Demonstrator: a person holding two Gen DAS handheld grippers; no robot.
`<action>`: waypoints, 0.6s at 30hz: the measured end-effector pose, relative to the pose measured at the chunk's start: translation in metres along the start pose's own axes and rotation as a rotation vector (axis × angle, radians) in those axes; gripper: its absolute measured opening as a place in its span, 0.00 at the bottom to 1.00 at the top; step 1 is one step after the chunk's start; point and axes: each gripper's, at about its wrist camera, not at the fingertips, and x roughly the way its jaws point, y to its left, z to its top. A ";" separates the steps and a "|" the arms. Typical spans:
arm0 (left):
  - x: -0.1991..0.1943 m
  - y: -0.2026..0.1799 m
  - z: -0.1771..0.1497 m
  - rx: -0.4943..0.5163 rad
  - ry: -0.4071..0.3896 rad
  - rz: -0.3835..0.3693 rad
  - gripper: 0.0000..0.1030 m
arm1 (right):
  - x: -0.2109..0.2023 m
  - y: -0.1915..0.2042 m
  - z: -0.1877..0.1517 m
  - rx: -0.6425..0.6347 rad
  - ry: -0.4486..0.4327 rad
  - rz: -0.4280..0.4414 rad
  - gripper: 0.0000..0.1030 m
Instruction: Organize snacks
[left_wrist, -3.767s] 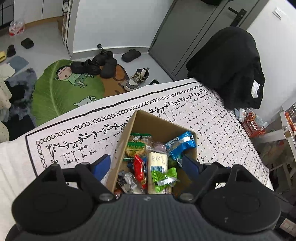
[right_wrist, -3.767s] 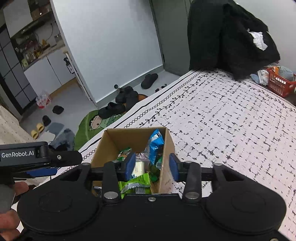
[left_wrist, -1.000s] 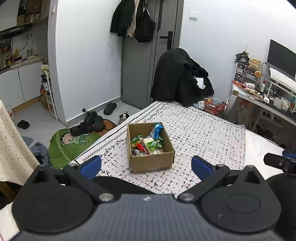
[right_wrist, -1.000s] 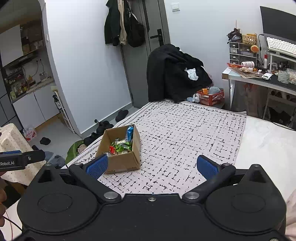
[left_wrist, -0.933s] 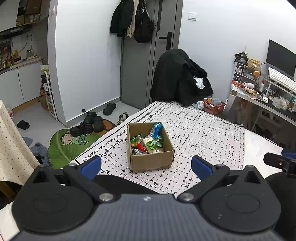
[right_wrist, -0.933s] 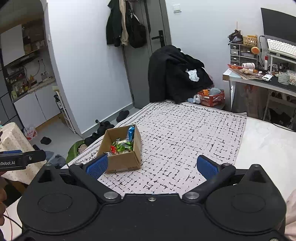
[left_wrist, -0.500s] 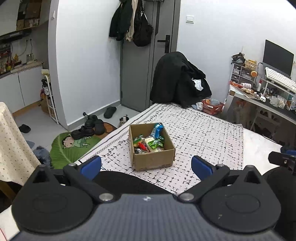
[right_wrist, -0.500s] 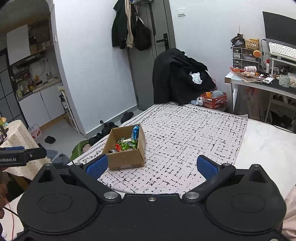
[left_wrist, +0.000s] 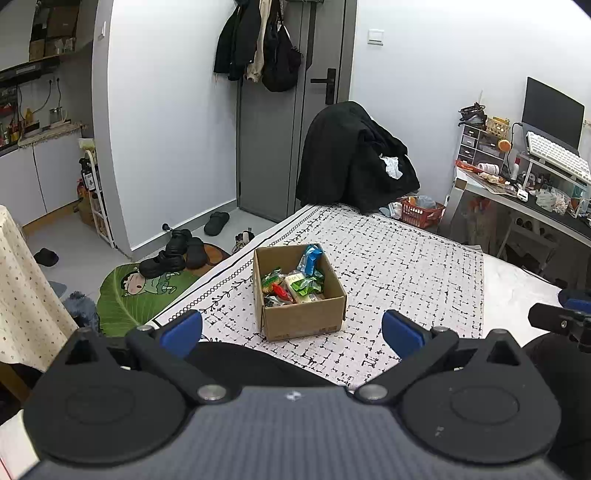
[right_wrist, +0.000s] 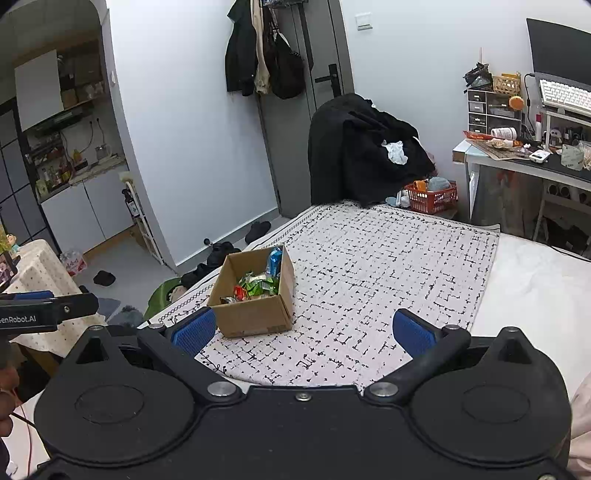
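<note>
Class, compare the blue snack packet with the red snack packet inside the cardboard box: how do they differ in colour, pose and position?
The blue snack packet stands upright, poking above the rim of the cardboard box; the red snack packet lies low among the other snacks. The blue one sits at the box's far side, the red one nearer the camera. Both are wrapped snacks inside the same open box, and neither is held by the tongs.

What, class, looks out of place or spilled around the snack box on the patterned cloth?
Nothing stands out. The cardboard box sits upright on the patterned cloth, the snacks all inside it, none spilled. One blue packet stands on end against the far wall.
</note>
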 end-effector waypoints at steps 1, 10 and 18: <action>0.001 0.000 0.000 0.000 0.002 0.001 1.00 | 0.001 0.000 0.000 0.002 0.002 0.000 1.00; 0.002 0.002 -0.001 -0.005 0.007 0.001 1.00 | 0.001 0.004 -0.001 -0.007 0.008 0.003 1.00; 0.001 0.003 -0.001 -0.004 0.007 0.002 1.00 | -0.001 0.007 0.000 -0.016 0.009 0.005 1.00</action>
